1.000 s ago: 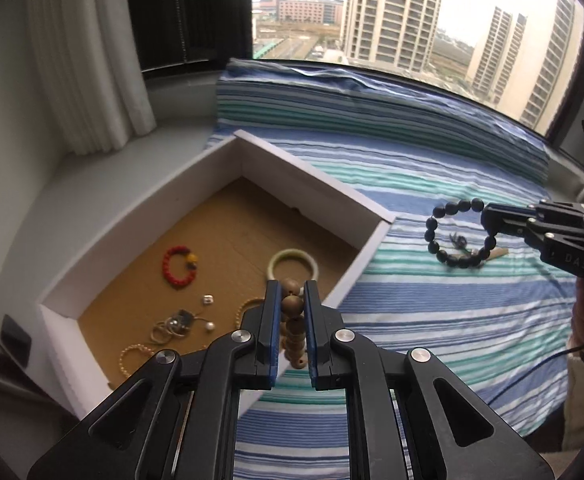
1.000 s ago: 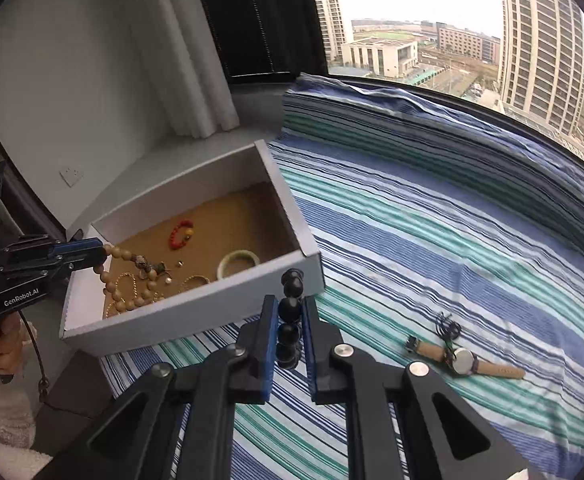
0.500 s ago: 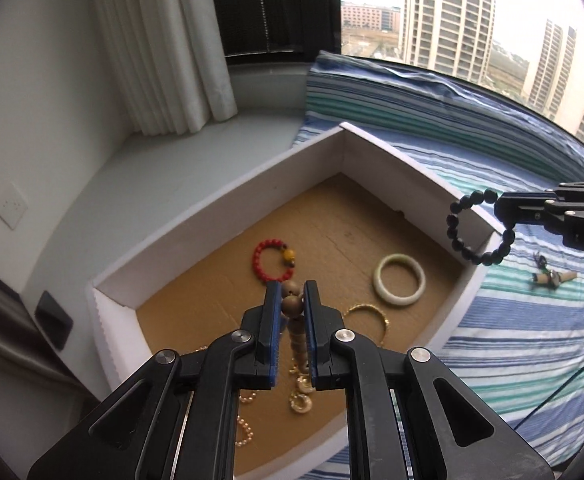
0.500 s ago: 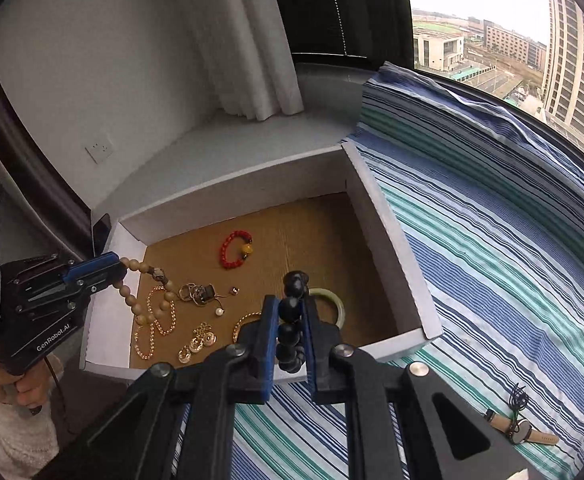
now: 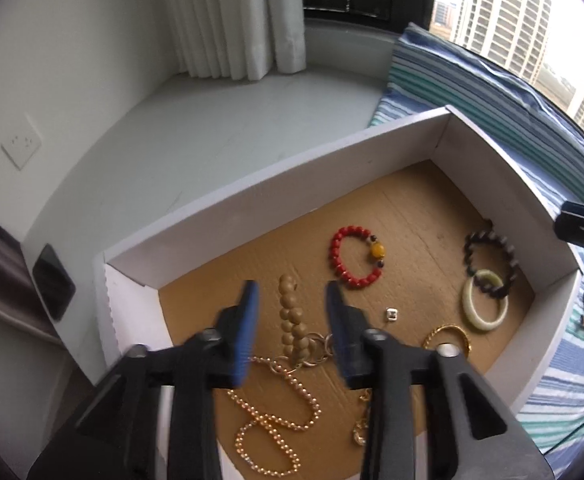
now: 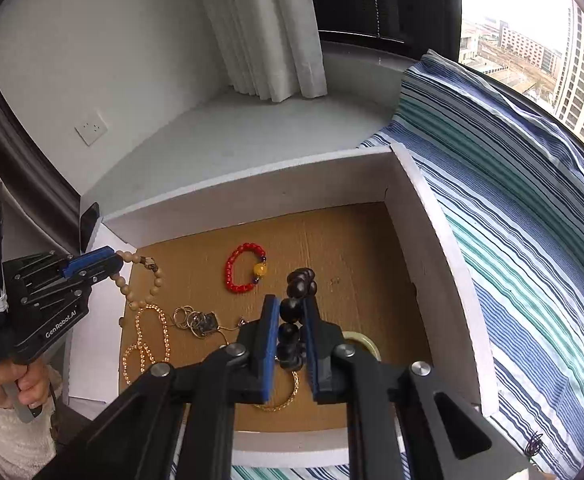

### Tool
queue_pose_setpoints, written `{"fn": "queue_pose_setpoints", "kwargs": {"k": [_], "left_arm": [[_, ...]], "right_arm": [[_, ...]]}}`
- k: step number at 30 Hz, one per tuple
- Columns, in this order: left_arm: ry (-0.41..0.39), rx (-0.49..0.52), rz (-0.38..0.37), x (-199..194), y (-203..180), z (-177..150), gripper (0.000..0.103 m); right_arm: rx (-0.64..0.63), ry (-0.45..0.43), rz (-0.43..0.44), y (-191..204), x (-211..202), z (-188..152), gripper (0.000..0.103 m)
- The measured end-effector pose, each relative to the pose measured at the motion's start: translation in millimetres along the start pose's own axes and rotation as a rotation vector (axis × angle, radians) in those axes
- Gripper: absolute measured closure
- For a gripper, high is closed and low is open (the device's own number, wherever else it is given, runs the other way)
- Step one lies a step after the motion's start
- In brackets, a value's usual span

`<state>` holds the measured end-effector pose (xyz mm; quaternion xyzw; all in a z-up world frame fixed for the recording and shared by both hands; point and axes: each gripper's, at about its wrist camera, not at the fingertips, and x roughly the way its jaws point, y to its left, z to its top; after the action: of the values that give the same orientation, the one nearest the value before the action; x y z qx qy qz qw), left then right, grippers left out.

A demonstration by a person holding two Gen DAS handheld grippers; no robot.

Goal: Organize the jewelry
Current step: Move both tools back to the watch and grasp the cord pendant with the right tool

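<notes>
A shallow white box (image 5: pixel 276 184) with a brown corrugated cardboard floor sat at the edge of a striped cloth (image 6: pixel 523 248). Over it the left gripper (image 5: pixel 290 312) was opening, its blue pads clear of the tan wooden-bead bracelet (image 5: pixel 292 320), which hung loose between them in that gripper's own view, though the right wrist view showed the strand still at the fingertips. The right gripper (image 6: pixel 290 328) was opening too; its pads looked parted from the glossy black bead bracelet (image 6: pixel 292 328) between them. In the left wrist view the black bracelet already lay on the floor, draped across a smooth pale-green bangle (image 5: pixel 485 304). Elsewhere in the box lay a red bead bracelet (image 5: pixel 355 258) with one amber bead, a fine gold ball chain (image 5: pixel 276 420), tangled metal rings (image 6: pixel 196 320) and a thin gold bangle (image 5: pixel 447 338).
</notes>
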<state>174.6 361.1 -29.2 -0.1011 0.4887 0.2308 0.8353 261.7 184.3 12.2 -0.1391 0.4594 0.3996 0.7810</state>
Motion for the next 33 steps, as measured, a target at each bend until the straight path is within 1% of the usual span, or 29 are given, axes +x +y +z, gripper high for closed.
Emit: {"fn": "queue_pose_setpoints", "kwargs": {"k": [1,2,6,8,10,11,13,17,19,21,23,25,27,29,31,33], "left_arm": [[-0.008,-0.018,0.007,0,3,-1,0.029],[-0.017,-0.03,0.013,0,6,-3,0.027],[-0.009,-0.042,-0.016,-8,2,-12,0.026],[-0.02,-0.029,-0.032,-18,-7,-18,0.023],[-0.038,0.002,-0.063,-32,-24,-29,0.019],[-0.046,0.027,-0.084,-39,-35,-36,0.017],[-0.052,0.08,-0.128,-52,-61,-51,0.015],[-0.028,0.21,-0.251,-74,-126,-91,0.011],[0.001,0.264,-0.309,-78,-158,-114,0.008],[0.045,0.32,-0.367,-75,-193,-138,0.008],[0.1,0.374,-0.399,-64,-228,-163,0.008],[0.142,0.402,-0.428,-53,-257,-185,0.008],[0.165,0.44,-0.438,-43,-283,-204,0.008],[0.177,0.488,-0.408,-38,-303,-219,0.008],[0.181,0.522,-0.39,-35,-314,-228,0.008],[0.189,0.533,-0.377,-32,-320,-230,0.008]], "right_arm": [[0.01,-0.014,0.0,-2,-2,0,0.056],[0.02,-0.035,0.005,-5,-6,-1,0.051],[0.03,-0.07,-0.008,-12,-27,-17,0.05],[0.023,-0.084,-0.041,-15,-38,-34,0.05],[0.019,-0.095,-0.062,-16,-48,-61,0.048],[0.024,-0.098,-0.067,-18,-53,-77,0.046],[0.048,-0.095,-0.074,-25,-60,-116,0.039],[0.158,-0.065,-0.103,-57,-73,-205,0.039],[0.241,-0.039,-0.136,-79,-80,-251,0.039],[0.319,-0.013,-0.174,-101,-90,-296,0.039],[0.396,0.003,-0.236,-121,-104,-335,0.039],[0.451,0.018,-0.311,-138,-117,-368,0.039],[0.493,0.031,-0.382,-152,-127,-395,0.039],[0.534,0.036,-0.414,-160,-133,-416,0.039],[0.57,0.038,-0.4,-167,-135,-428,0.039],[0.581,0.041,-0.377,-171,-133,-432,0.039]]}}
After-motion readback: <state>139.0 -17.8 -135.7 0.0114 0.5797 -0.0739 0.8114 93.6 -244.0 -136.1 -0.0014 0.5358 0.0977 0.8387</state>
